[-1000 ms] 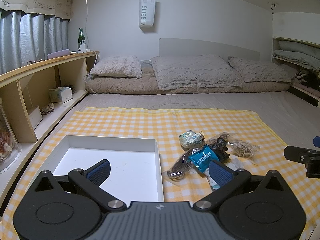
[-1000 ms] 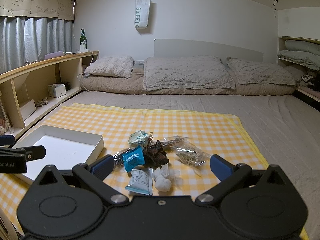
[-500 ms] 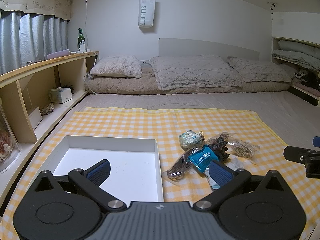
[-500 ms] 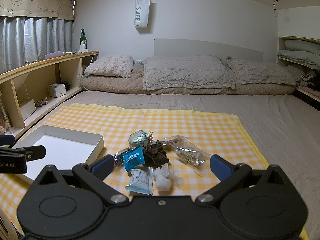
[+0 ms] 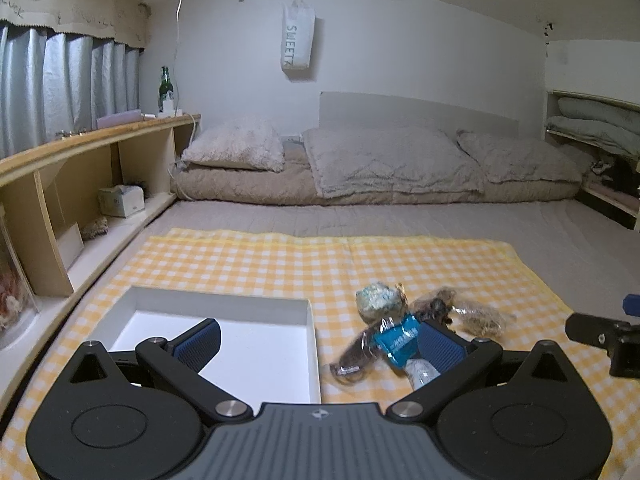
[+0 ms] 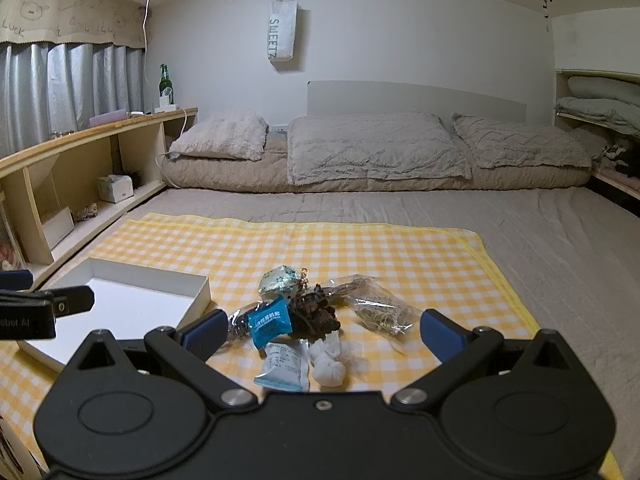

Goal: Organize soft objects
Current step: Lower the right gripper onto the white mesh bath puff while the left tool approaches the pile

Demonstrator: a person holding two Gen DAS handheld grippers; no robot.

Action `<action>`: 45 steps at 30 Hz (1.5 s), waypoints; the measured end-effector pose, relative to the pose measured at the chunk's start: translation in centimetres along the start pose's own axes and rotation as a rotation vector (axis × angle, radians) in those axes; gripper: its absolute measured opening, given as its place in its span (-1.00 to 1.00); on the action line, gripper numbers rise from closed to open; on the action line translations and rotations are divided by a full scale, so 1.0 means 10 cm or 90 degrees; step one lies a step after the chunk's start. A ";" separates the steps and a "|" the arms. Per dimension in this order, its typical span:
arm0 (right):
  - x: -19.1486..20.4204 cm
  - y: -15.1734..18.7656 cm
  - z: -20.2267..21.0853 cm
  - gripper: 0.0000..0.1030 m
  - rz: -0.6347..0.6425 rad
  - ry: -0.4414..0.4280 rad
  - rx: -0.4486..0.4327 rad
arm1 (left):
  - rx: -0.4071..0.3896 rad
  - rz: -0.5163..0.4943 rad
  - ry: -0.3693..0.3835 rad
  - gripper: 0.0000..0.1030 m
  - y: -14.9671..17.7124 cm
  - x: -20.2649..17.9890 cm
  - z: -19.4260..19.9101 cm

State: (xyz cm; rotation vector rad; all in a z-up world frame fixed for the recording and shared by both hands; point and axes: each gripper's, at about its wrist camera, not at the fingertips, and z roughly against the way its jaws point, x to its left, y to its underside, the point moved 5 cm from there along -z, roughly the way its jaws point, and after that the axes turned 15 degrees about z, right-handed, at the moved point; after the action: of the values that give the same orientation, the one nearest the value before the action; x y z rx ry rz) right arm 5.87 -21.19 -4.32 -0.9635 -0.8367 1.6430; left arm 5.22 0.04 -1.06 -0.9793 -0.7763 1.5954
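A small pile of soft packets lies on the yellow checked cloth (image 6: pixel 360 248): a blue packet (image 6: pixel 268 320), a greenish pouch (image 6: pixel 280 280), a dark brown clump (image 6: pixel 316 314), a clear bag of dried strands (image 6: pixel 380 312), a white packet (image 6: pixel 284 366) and a white knotted pouch (image 6: pixel 330 364). An empty white box (image 5: pixel 224 332) sits left of the pile. My left gripper (image 5: pixel 320 344) is open above the box's right wall, with the blue packet (image 5: pixel 396 340) by its right finger. My right gripper (image 6: pixel 322 330) is open, just short of the pile.
A wooden shelf unit (image 5: pixel 80 184) with a tissue box (image 5: pixel 120 200) and a green bottle (image 5: pixel 166 88) runs along the left. Pillows (image 6: pixel 372 148) and bedding line the far wall. Folded blankets (image 6: pixel 600 100) fill a shelf at the right.
The left gripper's view has shifted slightly and is a little blurred, so it is moving a bit. The right gripper and the objects stay as they were.
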 end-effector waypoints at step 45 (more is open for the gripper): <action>-0.47 0.14 -2.04 0.43 -0.028 -0.181 0.324 | 0.305 -0.032 0.074 1.00 0.62 -0.78 -1.72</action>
State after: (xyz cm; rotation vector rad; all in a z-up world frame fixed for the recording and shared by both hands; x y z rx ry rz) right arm 24.36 -24.74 -13.63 -0.3608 -0.5704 1.8555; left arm 18.61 -9.00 -12.66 -0.6885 -0.3112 1.5655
